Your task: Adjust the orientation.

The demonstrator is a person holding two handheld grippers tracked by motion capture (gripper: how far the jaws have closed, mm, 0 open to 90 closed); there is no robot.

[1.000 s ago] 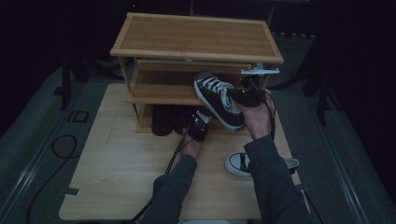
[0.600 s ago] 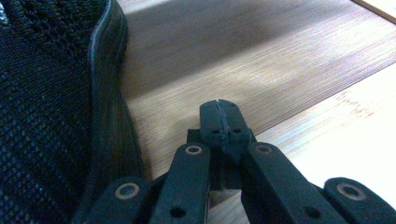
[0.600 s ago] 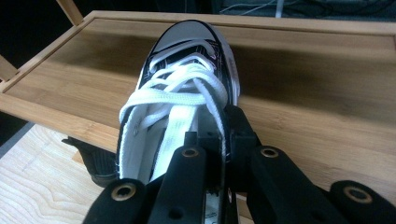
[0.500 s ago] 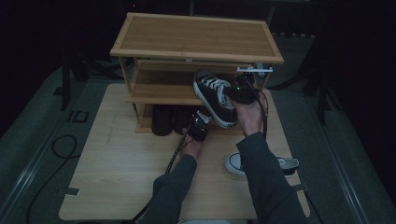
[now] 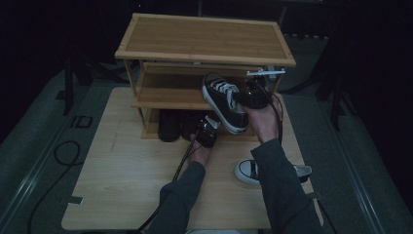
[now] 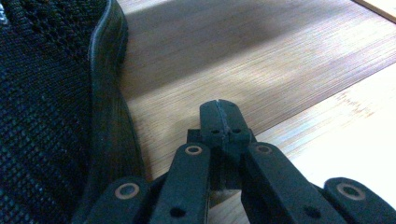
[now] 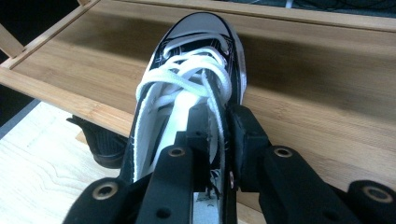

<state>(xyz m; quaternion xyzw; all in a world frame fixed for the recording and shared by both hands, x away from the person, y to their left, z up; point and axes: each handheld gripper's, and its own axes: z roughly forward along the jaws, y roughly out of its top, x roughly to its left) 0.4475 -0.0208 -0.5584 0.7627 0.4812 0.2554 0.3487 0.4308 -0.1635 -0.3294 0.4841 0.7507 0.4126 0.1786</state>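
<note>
Right hand-held gripper (image 7: pixel 219 154) is clamped on the collar edge of a black-and-white sneaker (image 5: pixel 225 101), one jaw inside the opening and one outside, so the shoe hangs off that thin wall w/ its toe pointing into the wooden shoe rack (image 5: pixel 204 46). In the high view the sneaker is in the air, tilted, toe over the front edge of the middle shelf (image 7: pixel 299 70) and heel out toward the person; looks like it's being fed toe-first so the sole can slide onto the board, prob. the reason for gripping at the heel end rather than the toe. Not set down yet, as far as I can tell. Left hand-held gripper (image 6: pixel 219 116) sits low by the rack's bottom tier w/ jaws pressed together and nothing between them, resting just beside a dark mesh shoe (image 6: pixel 51 116) that lies there; seems parked out of the way, not working. The 2nd sneaker of the pair (image 5: pixel 253 170) lies on the counter (image 5: pixel 122 170) near the person's right forearm, partly hidden by the sleeve, likely next to go up. Risk: collar grip is narrow, shoe could swing or slip if pushed fast.
</note>
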